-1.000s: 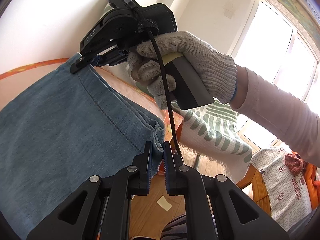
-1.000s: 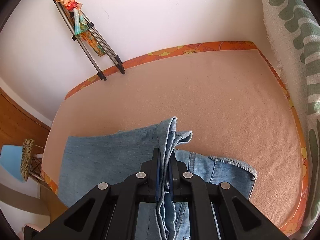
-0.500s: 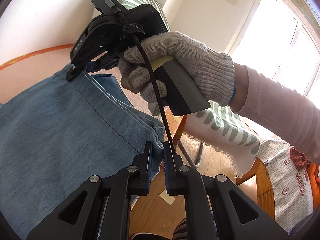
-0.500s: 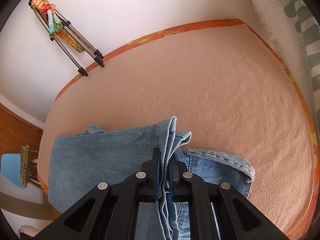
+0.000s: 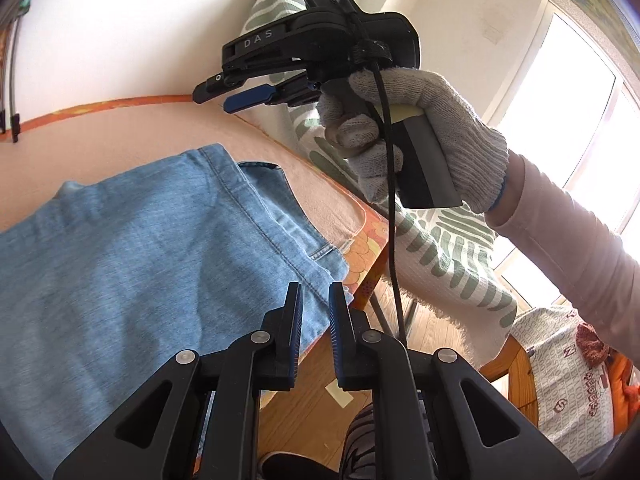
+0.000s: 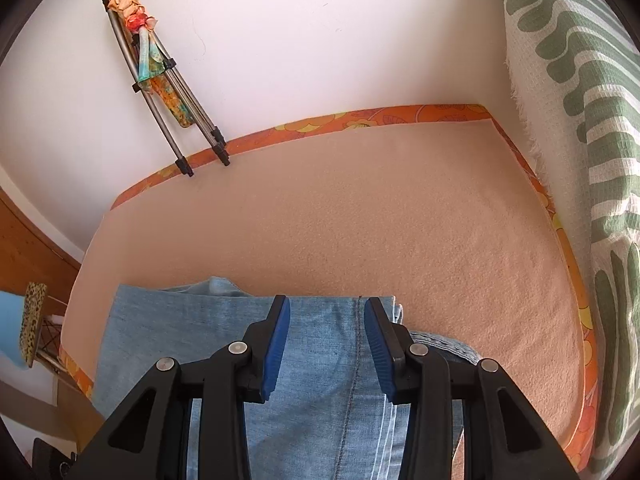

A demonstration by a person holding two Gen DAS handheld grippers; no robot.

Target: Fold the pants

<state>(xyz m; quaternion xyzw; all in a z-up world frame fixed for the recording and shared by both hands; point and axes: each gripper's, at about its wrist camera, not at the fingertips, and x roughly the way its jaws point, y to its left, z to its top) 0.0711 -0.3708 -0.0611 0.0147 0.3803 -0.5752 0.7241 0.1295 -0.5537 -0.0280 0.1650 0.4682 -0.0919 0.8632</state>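
The biggest thing is the table (image 6: 360,220), covered with a peach cloth that has an orange flowered border. On its near part lie the pants (image 6: 224,340), light blue denim, folded in flat layers, with a stitched seam that runs toward the camera in the right wrist view. In the left wrist view the pants (image 5: 140,260) reach almost to the table edge, and a waistband or pocket edge shows at their far side.

Beside the table hangs a white blanket with green stripes (image 6: 580,160). A folded metal stand (image 6: 168,92) with a colourful cloth on it leans on the white wall behind the table.

The right gripper (image 6: 325,344) is above the pants with its blue pads apart; its jaws have just been opening and they press on nothing. A gloved hand (image 5: 420,132) holds it.

The left gripper (image 5: 315,320) has its jaws a little apart, they have just been opening. The denim edge shows near its tips, but the pads do not clamp it.
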